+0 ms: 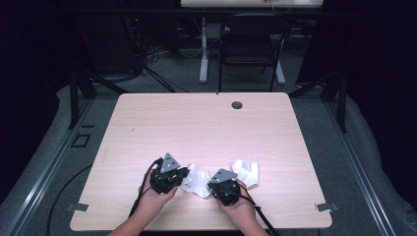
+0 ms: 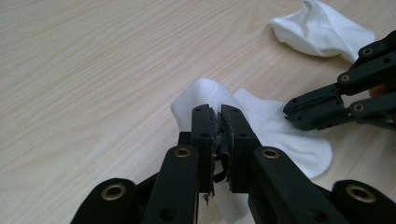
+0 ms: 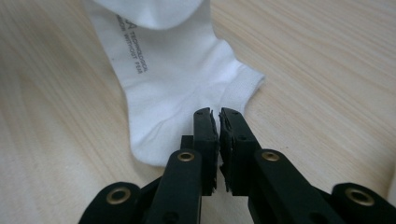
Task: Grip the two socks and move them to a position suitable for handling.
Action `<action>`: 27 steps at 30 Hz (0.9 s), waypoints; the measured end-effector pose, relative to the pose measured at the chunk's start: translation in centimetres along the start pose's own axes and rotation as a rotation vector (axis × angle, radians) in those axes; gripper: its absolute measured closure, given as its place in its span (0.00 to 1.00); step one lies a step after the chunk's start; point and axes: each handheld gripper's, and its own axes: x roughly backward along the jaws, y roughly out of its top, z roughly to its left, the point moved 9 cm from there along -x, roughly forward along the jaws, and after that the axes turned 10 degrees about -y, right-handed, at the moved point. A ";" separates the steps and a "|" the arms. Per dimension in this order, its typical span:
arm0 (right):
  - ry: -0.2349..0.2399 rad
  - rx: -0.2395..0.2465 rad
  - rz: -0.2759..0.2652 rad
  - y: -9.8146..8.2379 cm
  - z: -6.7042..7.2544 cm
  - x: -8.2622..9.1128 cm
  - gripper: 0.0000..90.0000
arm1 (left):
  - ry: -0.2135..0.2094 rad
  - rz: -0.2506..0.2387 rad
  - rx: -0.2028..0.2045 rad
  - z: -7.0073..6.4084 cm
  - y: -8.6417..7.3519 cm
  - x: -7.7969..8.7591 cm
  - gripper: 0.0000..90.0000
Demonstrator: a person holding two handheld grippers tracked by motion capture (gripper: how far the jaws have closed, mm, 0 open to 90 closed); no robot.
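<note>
A white ankle sock [image 1: 196, 181] lies near the table's front edge, between the two grippers. My left gripper [image 2: 219, 112] is shut on a raised fold of this sock [image 2: 275, 130], and white fabric shows between its jaws. My right gripper [image 3: 218, 114] has its jaws together, with the tips on the sock's [image 3: 173, 84] cuff edge; I see no fabric between them. In the left gripper view the right gripper [image 2: 287, 110] touches the sock from the right. A second white sock [image 1: 246, 172] lies crumpled to the right, also seen as the second sock [image 2: 322, 32] in the left gripper view.
The light wooden table [image 1: 196, 123] has a round cable hole [image 1: 237, 104] near its far edge. A black chair [image 1: 251, 44] and a white desk leg [image 1: 203, 54] stand beyond the table. Both hands hold the grippers close to the front edge.
</note>
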 end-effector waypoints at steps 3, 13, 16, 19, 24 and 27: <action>0.004 -0.018 0.009 0.1 -0.1 -0.2 1.00 | 0.022 0.011 0.015 1.2 -0.9 0.6 0.91; 0.004 -0.020 0.009 -0.1 -0.3 -0.1 0.99 | 0.068 -0.051 0.070 3.6 -1.0 2.9 0.76; 0.001 -0.009 0.011 -0.1 -0.3 0.0 0.99 | 0.053 -0.047 0.054 3.1 -0.8 2.7 0.74; 0.002 -0.009 0.014 -0.2 -0.3 0.0 0.99 | 0.049 0.008 0.028 2.8 -1.7 1.7 0.73; 0.002 -0.008 0.011 -0.3 -0.3 0.1 0.98 | 0.075 0.102 0.042 4.0 -4.3 0.2 0.76; 0.002 -0.011 0.010 -0.3 -0.4 0.1 0.98 | 0.077 0.127 0.052 4.4 -5.0 -0.1 0.75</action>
